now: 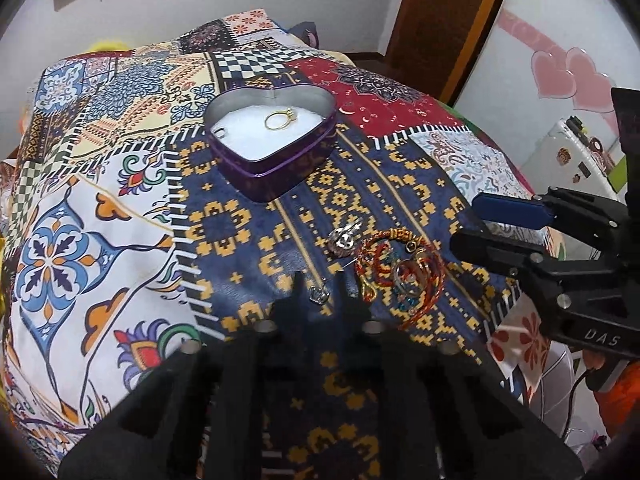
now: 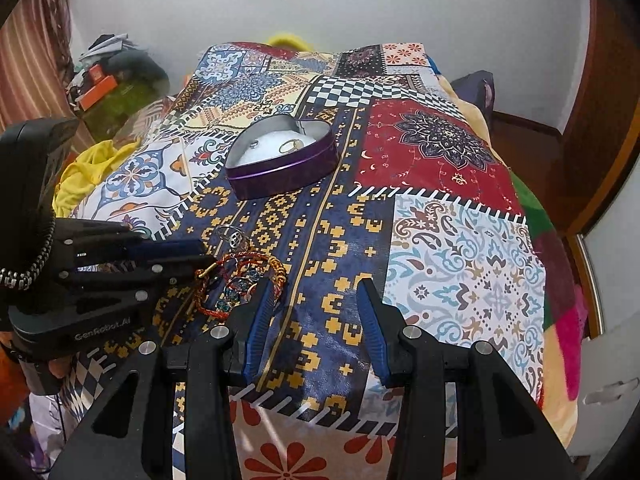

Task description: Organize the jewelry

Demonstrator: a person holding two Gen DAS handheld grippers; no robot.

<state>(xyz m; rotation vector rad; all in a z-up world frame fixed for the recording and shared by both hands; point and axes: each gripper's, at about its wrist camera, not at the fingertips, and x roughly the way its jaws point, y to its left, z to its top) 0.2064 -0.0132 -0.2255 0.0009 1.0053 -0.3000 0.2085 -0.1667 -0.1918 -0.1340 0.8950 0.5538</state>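
One small silver ring [image 1: 319, 294] lies between the left gripper's [image 1: 319, 286] parted jaws.

A patchwork-print bedspread [image 2: 440, 240] covers the bed; plain white walls [image 2: 400, 8] behind, a brown wooden door [image 1: 444, 20] at right.

A purple heart-shaped tin [image 1: 276, 168] with white lining is showing a gold ring [image 1: 279, 119]. The patchwork bedspread [image 2: 460, 264] is displaying navy-and-yellow geometrics, red mandala, black-white checks. Red-orange braided bracelets [image 1: 400, 268] are glinting with teal beads.
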